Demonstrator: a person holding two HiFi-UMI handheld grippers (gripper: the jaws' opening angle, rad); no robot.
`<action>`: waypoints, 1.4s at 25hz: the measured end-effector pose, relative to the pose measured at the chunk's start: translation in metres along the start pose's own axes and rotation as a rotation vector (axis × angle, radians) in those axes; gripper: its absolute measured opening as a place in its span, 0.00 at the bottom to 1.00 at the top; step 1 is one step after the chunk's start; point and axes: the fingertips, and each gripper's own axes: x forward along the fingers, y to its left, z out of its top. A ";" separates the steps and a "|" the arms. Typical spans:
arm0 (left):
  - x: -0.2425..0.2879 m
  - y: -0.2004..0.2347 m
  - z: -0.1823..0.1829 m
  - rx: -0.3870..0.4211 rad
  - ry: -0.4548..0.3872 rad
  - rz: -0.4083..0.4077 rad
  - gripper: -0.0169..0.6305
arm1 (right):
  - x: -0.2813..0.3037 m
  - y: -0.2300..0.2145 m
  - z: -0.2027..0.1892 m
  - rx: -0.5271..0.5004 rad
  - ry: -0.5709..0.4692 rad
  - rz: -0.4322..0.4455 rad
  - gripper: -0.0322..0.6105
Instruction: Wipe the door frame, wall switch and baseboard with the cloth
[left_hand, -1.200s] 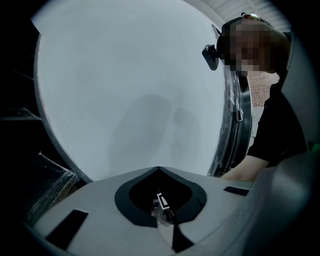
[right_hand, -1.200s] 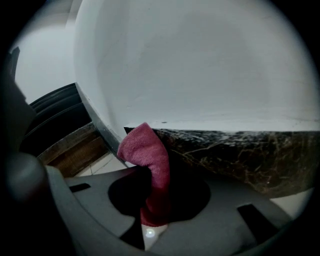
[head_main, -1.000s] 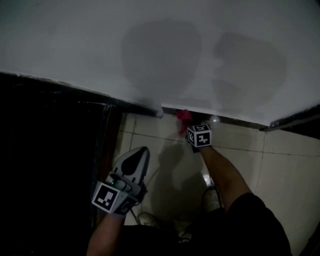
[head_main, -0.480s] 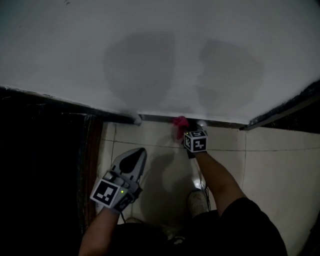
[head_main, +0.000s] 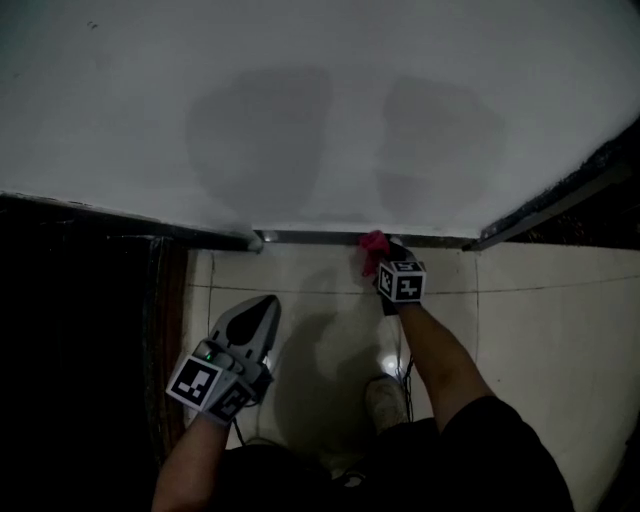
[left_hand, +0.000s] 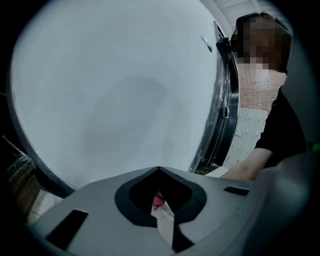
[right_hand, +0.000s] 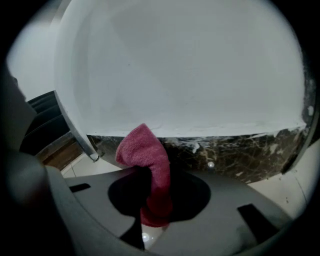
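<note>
Right gripper (right_hand: 155, 202) is clamped on the red cloth (right_hand: 148, 150). The cloth's free fold is bunched above the jaws and appears to be pressed to the dark marbled baseboard (right_hand: 235, 155), at the foot of the white wall (right_hand: 190, 65). Left gripper (left_hand: 159, 171) is held over the tiled floor (head_main: 330, 290), pointed at the wall. Its jaws are together with nothing gripped, well apart from the cloth.

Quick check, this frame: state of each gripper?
Left gripper: shut, jaws together, holding nothing.
Right gripper: shut on the red cloth, close to the baseboard.
</note>
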 end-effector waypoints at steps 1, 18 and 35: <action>0.001 -0.001 -0.001 0.004 0.007 -0.001 0.01 | -0.003 -0.006 -0.001 0.007 -0.001 -0.009 0.17; 0.022 -0.014 -0.012 -0.050 0.035 -0.014 0.01 | -0.046 -0.123 -0.017 0.071 0.012 -0.158 0.17; 0.024 -0.010 -0.016 -0.004 0.063 0.000 0.01 | -0.077 -0.194 -0.018 0.162 -0.009 -0.240 0.17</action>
